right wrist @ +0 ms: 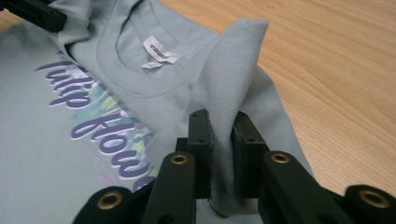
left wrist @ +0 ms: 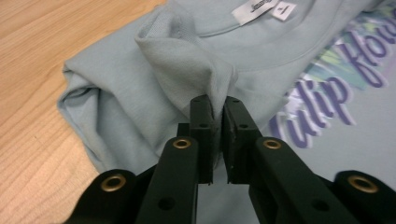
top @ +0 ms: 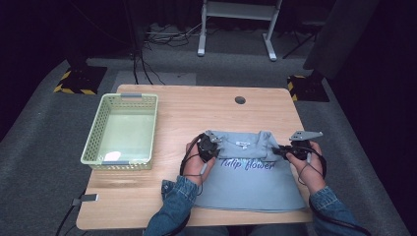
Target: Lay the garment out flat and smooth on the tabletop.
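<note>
My left gripper and right gripper each pinch a shoulder of the T-shirt at lower centre; sleeves folded in, folding unfinished, basket empty.

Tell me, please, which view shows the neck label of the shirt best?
The right gripper view: the label lies whole and near inside the collar of the shirt. The left gripper view shows it at the top edge, partly cut off. The high view shows it as a small white speck.
</note>
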`<state>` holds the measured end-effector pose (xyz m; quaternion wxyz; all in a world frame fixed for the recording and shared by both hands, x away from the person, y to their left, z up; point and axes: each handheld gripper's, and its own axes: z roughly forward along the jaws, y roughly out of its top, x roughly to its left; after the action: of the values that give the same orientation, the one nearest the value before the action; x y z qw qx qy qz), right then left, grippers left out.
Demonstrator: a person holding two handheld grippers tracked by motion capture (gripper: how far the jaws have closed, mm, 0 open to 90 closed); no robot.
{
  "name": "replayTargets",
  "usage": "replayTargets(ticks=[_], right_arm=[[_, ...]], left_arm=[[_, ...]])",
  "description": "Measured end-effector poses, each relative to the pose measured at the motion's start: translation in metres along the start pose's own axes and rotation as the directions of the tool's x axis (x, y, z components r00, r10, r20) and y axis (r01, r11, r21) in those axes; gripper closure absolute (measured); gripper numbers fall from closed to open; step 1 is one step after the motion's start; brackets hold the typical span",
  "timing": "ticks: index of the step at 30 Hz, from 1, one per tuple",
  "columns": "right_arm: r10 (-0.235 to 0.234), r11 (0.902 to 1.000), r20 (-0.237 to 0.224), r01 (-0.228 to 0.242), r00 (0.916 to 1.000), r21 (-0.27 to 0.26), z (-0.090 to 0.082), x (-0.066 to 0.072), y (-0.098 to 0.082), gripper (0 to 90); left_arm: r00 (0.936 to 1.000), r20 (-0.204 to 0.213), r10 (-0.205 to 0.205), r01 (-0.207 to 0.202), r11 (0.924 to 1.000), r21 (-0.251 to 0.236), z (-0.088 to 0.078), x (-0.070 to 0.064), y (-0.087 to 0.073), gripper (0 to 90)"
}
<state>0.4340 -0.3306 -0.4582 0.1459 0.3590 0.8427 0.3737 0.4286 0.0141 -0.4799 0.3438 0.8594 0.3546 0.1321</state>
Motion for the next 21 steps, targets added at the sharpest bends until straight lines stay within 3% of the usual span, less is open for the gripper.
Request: replayTargets(ticks=[6, 13, 21], right_arm=[[-0.012, 0.9992, 0.003, 0.012, 0.9999, -0.037, -0.017, 0.006, -0.001, 82.0], [-0.013, 0.9977, 0.0, 0.013, 0.9999, -0.066, -0.033, 0.013, -0.003, 81.6], [-0.009, 0.9942, 0.0, 0.009, 1.0, -0.107, -0.051, 0.02, -0.002, 82.3]], left_arm=[[0.9998, 0.002, 0.021, -0.021, 0.9972, -0.072, -0.02, -0.011, -0.001, 84.5], [0.9986, 0.006, 0.052, -0.051, 0.9933, -0.104, -0.038, -0.024, -0.001, 84.4], [0.9981, 0.02, 0.058, -0.055, 0.9898, -0.132, -0.062, -0.036, 0.003, 83.9]])
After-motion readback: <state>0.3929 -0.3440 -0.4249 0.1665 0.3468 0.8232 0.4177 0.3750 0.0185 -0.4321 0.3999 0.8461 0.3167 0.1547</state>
